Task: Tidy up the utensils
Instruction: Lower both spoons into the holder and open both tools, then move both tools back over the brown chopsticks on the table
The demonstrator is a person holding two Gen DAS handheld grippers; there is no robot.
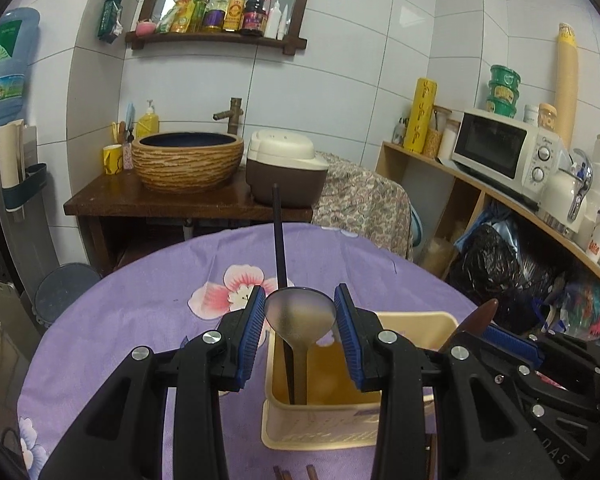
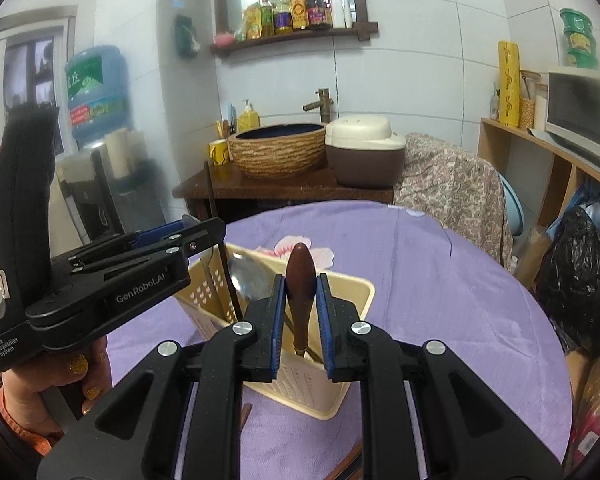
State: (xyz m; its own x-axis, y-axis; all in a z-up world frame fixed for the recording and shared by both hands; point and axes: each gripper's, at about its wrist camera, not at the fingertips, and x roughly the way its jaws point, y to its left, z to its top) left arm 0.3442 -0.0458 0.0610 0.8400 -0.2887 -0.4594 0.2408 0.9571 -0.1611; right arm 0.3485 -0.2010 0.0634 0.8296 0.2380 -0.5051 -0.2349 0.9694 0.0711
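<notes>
— Clamping is what my right gripper does: its blue ribbed pads press both sides of a brown wooden handle, smooth, rounded and tapering to a blunt tip, standing upright.

— And your left one?

— My left gripper stands apart, its pads on either side of a grey spoon without clearly touching it. The bowl of that spoon is dull, matte metal, oval, facing me, and its stem runs straight down into the holder.

— Which holder?

— A cream plastic utensil holder, boxy with rounded corners and rows of small slots punched through its walls. A thin black chopstick leans in it beside the spoon stem, rising well above the rim. The wooden handle's lower end also goes down inside that holder.

— What sits under it?

— A round table covered with a soft purple cloth printed with pink flowers. At the near edge, just in front of the holder, lie the brown ends of more chopsticks.

— Anything crowding you?

— My two tools are close: from the right camera the left gripper's black body overlaps the holder's left wall and hides part of the spoon. Beyond the table stand a dark wooden counter with a ribbed brown basin and a rice cooker, and to the right a shelf with a white microwave.
</notes>
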